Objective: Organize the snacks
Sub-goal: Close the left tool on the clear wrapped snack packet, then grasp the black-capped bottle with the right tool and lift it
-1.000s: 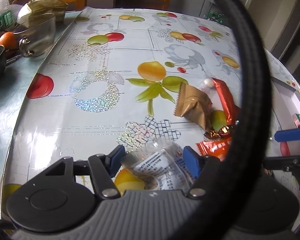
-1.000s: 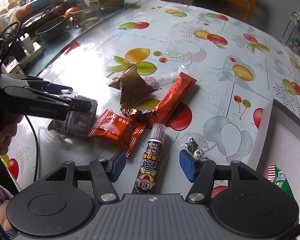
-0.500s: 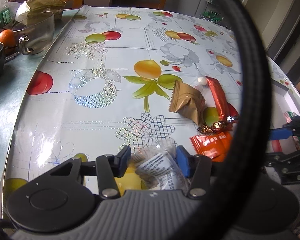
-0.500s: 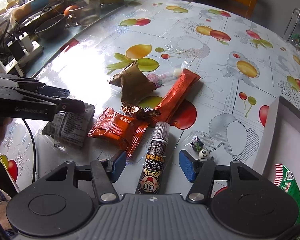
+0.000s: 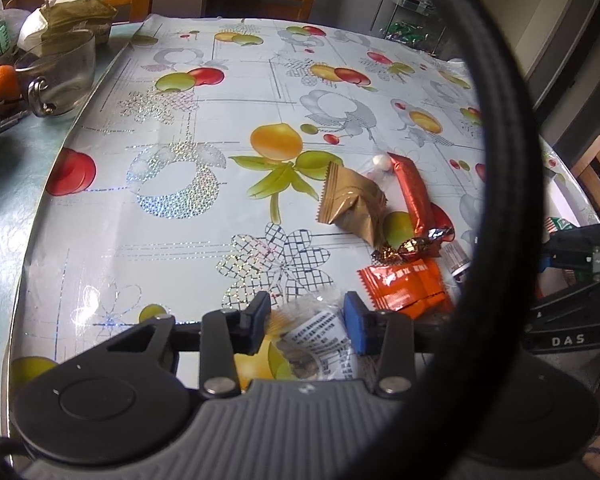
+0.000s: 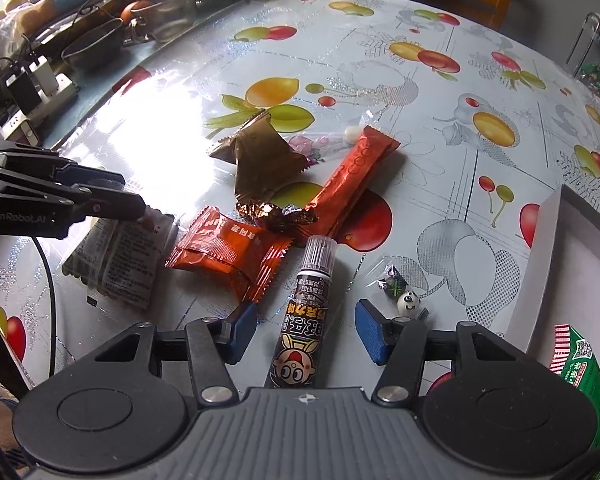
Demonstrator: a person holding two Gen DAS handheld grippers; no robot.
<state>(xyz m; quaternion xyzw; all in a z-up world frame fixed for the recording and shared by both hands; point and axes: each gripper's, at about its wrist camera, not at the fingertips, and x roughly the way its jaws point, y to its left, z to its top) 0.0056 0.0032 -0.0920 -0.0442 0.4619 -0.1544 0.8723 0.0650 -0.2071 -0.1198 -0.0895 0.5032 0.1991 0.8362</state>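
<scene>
Fruit-print tablecloth (image 6: 380, 92) covers the table, snacks clustered mid-surface, clutter (glass cup (image 5: 66, 70), orange (image 5: 0, 82)) along the far left edge

Left gripper (image 5: 306, 322): jaws closing, clear printed snack packet (image 5: 320, 344) sits between the 2 blue pads; packet lies flat on the cloth. Pads look right at its edges in the left wrist view, but real pressure on it can't be confirmed. From the right wrist view the same gripper (image 6: 140, 212) comes in from the left, tips over the packet's (image 6: 120, 260) top end

Right gripper (image 6: 306, 330): jaws about half open, dark tube (image 6: 306, 320) with clear cap and cartoon face lies between the pads, not touching either, gaps on both sides

Rest of pile: orange packet (image 6: 228, 252) just left of the tube, foil-wrapped candy (image 6: 276, 212) above it, long orange bar (image 6: 352, 180) angled up-right, brown pouch (image 6: 260, 152) behind. Small panda-face candy (image 6: 406, 302) just right of the right pad. White tray (image 6: 540, 264) at right edge with green packet (image 6: 580, 376) inside
</scene>
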